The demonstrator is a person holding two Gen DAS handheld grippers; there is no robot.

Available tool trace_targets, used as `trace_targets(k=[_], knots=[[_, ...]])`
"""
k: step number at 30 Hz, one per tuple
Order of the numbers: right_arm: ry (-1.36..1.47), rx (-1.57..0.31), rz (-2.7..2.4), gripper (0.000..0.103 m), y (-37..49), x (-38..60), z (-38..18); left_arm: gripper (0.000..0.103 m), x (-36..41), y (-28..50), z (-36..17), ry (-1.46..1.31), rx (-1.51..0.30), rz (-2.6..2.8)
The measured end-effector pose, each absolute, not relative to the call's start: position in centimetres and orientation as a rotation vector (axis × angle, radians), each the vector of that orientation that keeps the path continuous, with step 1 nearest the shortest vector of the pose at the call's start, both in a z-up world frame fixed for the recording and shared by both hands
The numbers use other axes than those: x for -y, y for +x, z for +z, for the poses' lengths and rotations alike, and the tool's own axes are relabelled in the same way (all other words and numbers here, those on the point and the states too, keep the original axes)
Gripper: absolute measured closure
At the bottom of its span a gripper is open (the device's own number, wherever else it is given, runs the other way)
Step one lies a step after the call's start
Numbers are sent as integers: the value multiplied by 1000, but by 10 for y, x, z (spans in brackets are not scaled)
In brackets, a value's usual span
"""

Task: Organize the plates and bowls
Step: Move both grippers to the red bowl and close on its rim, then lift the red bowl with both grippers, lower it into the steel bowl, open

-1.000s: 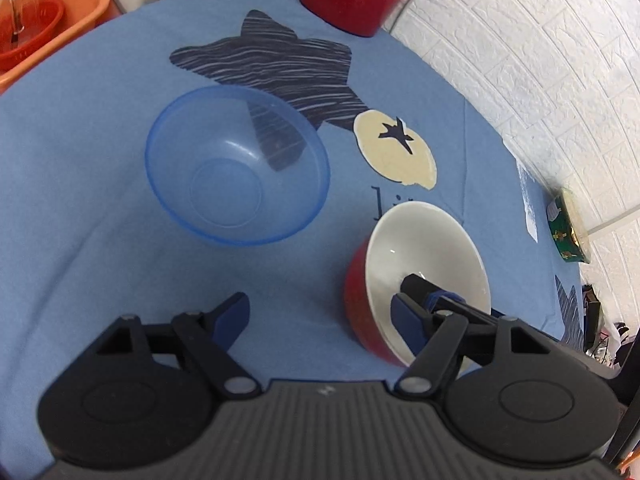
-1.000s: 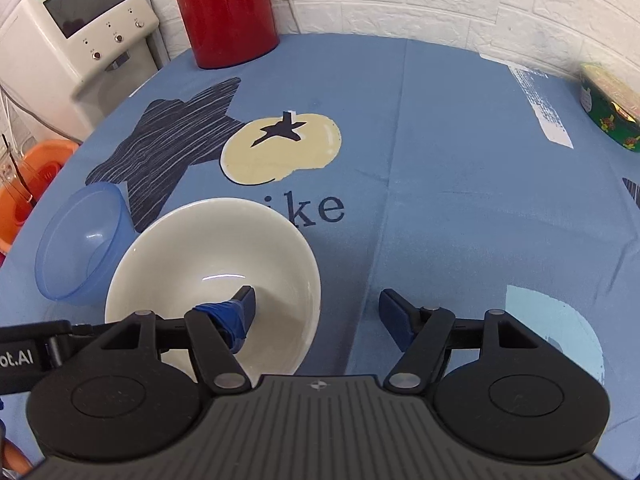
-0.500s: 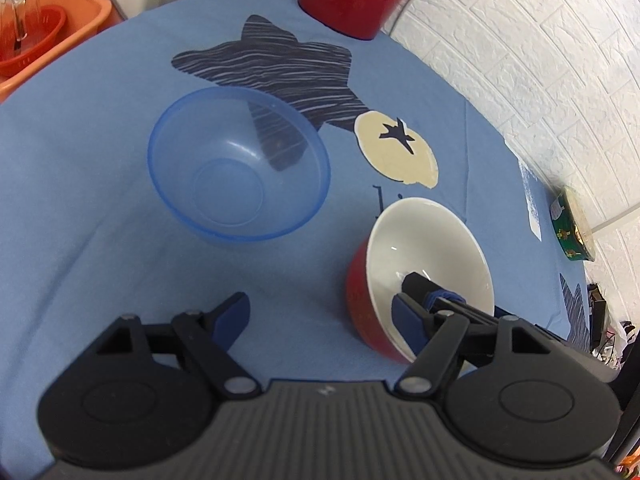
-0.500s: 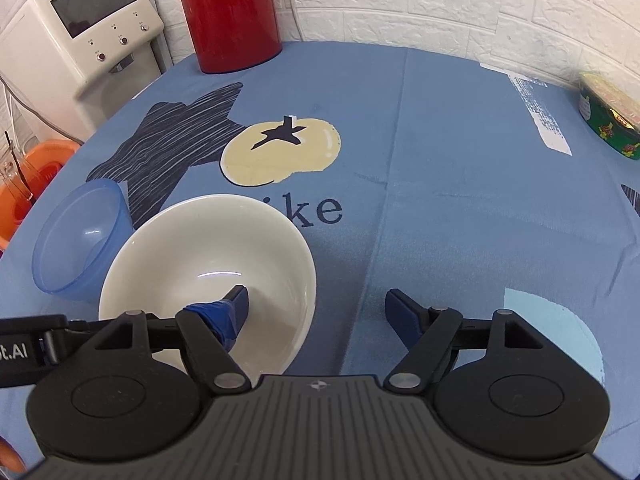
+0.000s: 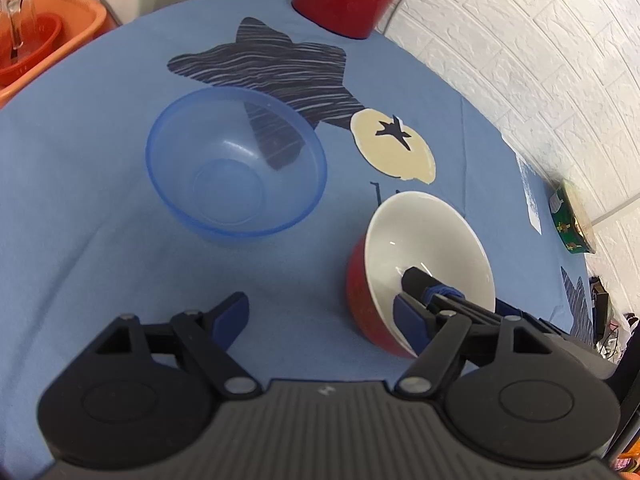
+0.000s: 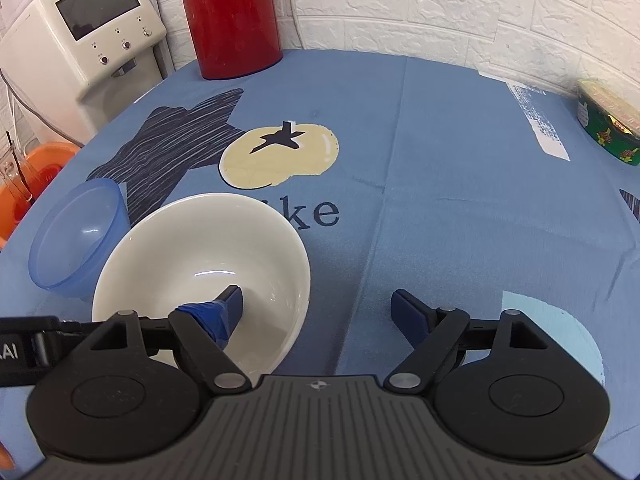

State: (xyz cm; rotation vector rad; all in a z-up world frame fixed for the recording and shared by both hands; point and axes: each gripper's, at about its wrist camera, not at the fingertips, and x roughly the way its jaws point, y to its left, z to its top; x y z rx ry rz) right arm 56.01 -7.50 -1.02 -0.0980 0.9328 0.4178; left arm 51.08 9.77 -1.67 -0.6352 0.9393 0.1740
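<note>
A red bowl with a white inside (image 5: 420, 236) stands on the blue tablecloth (image 5: 100, 240), right of a translucent blue bowl (image 5: 236, 164). My left gripper (image 5: 320, 314) is open and hangs over bare cloth, nearer to me than both bowls. In the right wrist view the white-lined bowl (image 6: 192, 248) fills the lower left and the blue bowl (image 6: 76, 236) sits just beyond it. My right gripper (image 6: 316, 306) is open and straddles that bowl's right wall. One of its fingers (image 6: 224, 308) is inside and the other is outside over the cloth.
A red jug (image 6: 228, 16) stands at the table's back by the white brick wall, with a white appliance (image 6: 80, 40) to its left. An orange basin (image 5: 36, 40) holding a glass sits off the left edge. A green tin (image 6: 608, 128) lies at the far right.
The right gripper's fingers have spread slightly wider around the bowl wall and its view has tilted up a little. The left gripper and both bowls have hardly moved.
</note>
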Motion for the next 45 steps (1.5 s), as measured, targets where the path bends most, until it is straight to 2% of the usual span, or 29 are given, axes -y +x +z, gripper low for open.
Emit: trace_targets(k=[7,9,12,14,15,16,19,27,37,45], knots=[[-81,-952,392,35,560,75,-9,27,-100,510,-17,-646,-939,168],[-84,-942,406,40,558,75,-9,28,-100,509,-17,-644,-937,166],[-89,-924,453,54,554,75,-8,34,-100,510,-17,-626,-936,145],[-105,-925,480,67,550,72,-5,57,-99,511,-14,-624,-927,87],[-117,-926,496,68,547,70,-3,64,-98,512,-11,-611,-923,66],[-125,-931,518,71,543,68,-2,81,-95,512,-7,-588,-918,52],[-121,-966,561,70,529,64,-1,91,-85,506,1,-498,-910,28],[-131,-987,554,70,478,70,9,93,-83,461,9,-461,-942,-39],[-198,-868,519,65,350,113,76,97,-28,345,65,-320,-887,-170],[-206,-943,436,64,276,155,59,96,20,280,42,-275,-964,-291]])
